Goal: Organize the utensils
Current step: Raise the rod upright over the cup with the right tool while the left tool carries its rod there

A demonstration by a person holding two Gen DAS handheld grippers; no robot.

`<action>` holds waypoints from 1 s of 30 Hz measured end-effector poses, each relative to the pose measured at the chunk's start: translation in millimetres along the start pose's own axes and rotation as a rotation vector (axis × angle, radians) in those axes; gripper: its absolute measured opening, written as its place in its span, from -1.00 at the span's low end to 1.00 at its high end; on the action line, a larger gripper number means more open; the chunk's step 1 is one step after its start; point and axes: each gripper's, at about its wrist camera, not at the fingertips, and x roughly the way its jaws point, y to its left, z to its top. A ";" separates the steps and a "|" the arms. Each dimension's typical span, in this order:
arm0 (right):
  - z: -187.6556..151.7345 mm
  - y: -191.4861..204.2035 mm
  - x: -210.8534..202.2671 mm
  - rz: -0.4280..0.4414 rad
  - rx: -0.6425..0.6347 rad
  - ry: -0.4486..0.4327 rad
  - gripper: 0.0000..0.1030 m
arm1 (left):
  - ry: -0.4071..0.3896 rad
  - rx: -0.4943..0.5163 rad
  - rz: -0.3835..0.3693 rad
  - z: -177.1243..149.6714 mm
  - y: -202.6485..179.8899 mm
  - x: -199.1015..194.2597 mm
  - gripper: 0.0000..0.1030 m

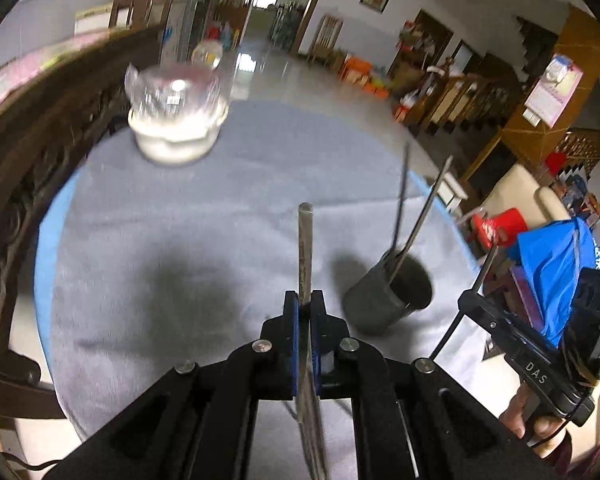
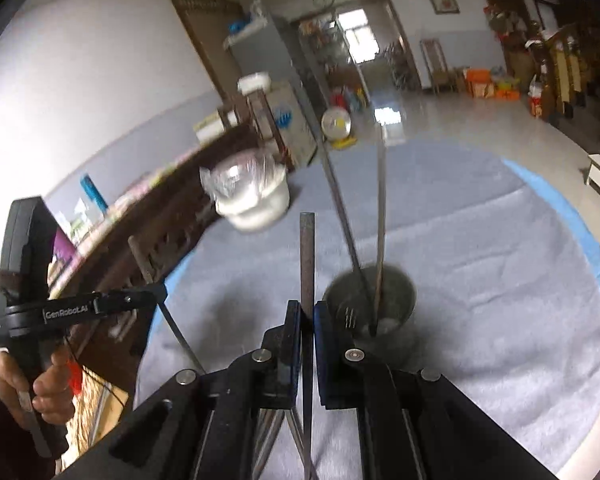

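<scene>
Both grippers are holding one metal utensil each, clamped by the handle so the shaft is projecting forward, ready for dropping end-first. The left gripper (image 1: 305, 302) is fully closed on a flat utensil (image 1: 305, 248); the right gripper (image 2: 307, 312) is likewise closed on a second utensil (image 2: 307, 256). The dark holder cup (image 1: 388, 296) is standing on the grey-covered table (image 1: 180, 240), already containing two long utensils (image 1: 418, 216) leaning against its rim. A wrapped glass bowl (image 1: 178, 116) is sitting well apart, clear of the work.

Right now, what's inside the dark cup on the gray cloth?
Two metal utensils stand in the dark cup, handles leaning out past the rim. One is a fork, its tines showing near the bottom. The other's working end is hidden in the shadowed bottom.
</scene>
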 end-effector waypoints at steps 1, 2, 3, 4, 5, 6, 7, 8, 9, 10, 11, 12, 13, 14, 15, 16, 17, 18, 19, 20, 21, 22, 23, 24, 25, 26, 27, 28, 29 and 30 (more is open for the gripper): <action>3.2 -2.5 -5.6 0.000 0.003 -0.015 -0.86 | -0.017 0.003 -0.006 2.7 -4.7 -2.1 -0.89; 7.1 -3.1 -7.7 0.004 0.008 -0.032 -0.86 | -0.028 0.004 -0.014 4.3 -9.2 -2.5 -0.89; 10.6 -4.4 -12.5 0.007 0.014 -0.052 -0.86 | -0.038 0.006 -0.018 6.3 -12.6 -4.2 -0.89; 13.3 -4.2 -15.0 0.007 0.018 -0.066 -0.86 | -0.045 0.010 -0.019 9.4 -16.7 -5.4 -0.89; 16.3 -3.9 -18.7 0.009 0.021 -0.080 -0.86 | -0.052 0.014 -0.023 11.8 -20.2 -7.5 -0.89; 19.9 -4.4 -23.6 0.013 0.025 -0.099 -0.86 | -0.058 0.017 -0.027 13.4 -23.4 -10.4 -0.89; 22.7 -4.6 -27.5 0.014 0.026 -0.112 -0.86 | -0.066 0.022 -0.032 16.6 -26.9 -11.7 -0.89; 26.4 -4.5 -32.1 0.012 0.026 -0.132 -0.86 | -0.076 0.028 -0.035 20.0 -31.0 -13.7 -0.89; 29.1 -4.2 -36.5 0.008 0.027 -0.148 -0.86 | -0.085 0.033 -0.038 21.2 -35.7 -16.7 -0.89; 33.5 -4.9 -41.1 0.005 0.030 -0.169 -0.86 | -0.096 0.039 -0.042 25.6 -40.5 -19.6 -0.89; 38.9 -6.2 -45.3 0.007 0.037 -0.187 -0.86 | -0.108 0.047 -0.045 31.2 -45.2 -22.4 -0.89; 43.5 -6.9 -47.7 0.007 0.040 -0.197 -0.86 | -0.116 0.050 -0.046 34.6 -48.7 -24.0 -0.89; 49.4 -8.0 -51.0 0.002 0.044 -0.214 -0.86 | -0.134 0.056 -0.050 41.4 -53.9 -27.8 -0.89; 54.2 -8.4 -53.4 -0.002 0.047 -0.229 -0.86 | -0.145 0.059 -0.054 44.3 -57.5 -30.3 -0.89; 59.5 -9.2 -56.1 -0.010 0.050 -0.246 -0.86 | -0.164 0.064 -0.059 49.7 -61.9 -33.6 -0.89; 64.5 -9.8 -59.4 -0.018 0.055 -0.265 -0.86 | -0.182 0.068 -0.062 54.4 -65.3 -36.0 -0.89; 68.8 -10.6 -62.1 -0.024 0.060 -0.280 -0.86 | -0.202 0.072 -0.068 59.4 -69.6 -39.2 -0.89; 73.7 -11.7 -64.9 -0.032 0.065 -0.300 -0.86 | -0.215 0.074 -0.072 62.4 -72.2 -41.1 -0.89; 77.5 -12.4 -67.5 -0.043 0.067 -0.318 -0.86 | -0.238 0.077 -0.076 66.5 -76.1 -44.1 -0.89; 81.0 -12.6 -69.6 -0.059 0.067 -0.336 -0.86 | -0.255 0.079 -0.077 69.5 -78.8 -46.2 -0.89; 83.5 -13.0 -71.1 -0.077 0.067 -0.356 -0.86 | -0.282 0.078 -0.081 72.6 -81.9 -48.3 -0.89; 85.0 -13.5 -72.6 -0.093 0.067 -0.371 -0.86 | -0.299 0.075 -0.086 74.5 -83.4 -48.8 -0.89; 86.0 -14.2 -73.3 -0.115 0.067 -0.389 -0.86 | -0.321 0.071 -0.093 76.1 -85.5 -48.7 -0.89; 86.0 -15.1 -73.5 -0.135 0.067 -0.404 -0.86 | -0.333 0.069 -0.097 76.3 -87.2 -48.3 -0.89; 87.9 -16.7 -70.9 -0.148 0.068 -0.412 -0.86 | -0.345 0.065 -0.098 76.6 -89.0 -45.6 -0.89; 88.2 -17.8 -67.6 -0.157 0.065 -0.413 -0.86 | -0.351 0.062 -0.099 76.3 -89.7 -41.9 -0.89; 87.2 -18.0 -62.5 -0.170 0.059 -0.408 -0.86 | -0.354 0.061 -0.099 75.9 -90.8 -37.7 -0.89; 87.1 -18.4 -57.2 -0.177 0.053 -0.403 -0.86 | -0.356 0.059 -0.099 75.8 -91.9 -32.3 -0.89; 85.8 -17.9 -50.8 -0.185 0.044 -0.393 -0.86 | -0.356 0.058 -0.096 75.4 -92.6 -26.1 -0.89; 83.8 -16.9 -44.8 -0.193 0.033 -0.380 -0.86 | -0.354 0.056 -0.091 74.6 -93.5 -21.9 -0.89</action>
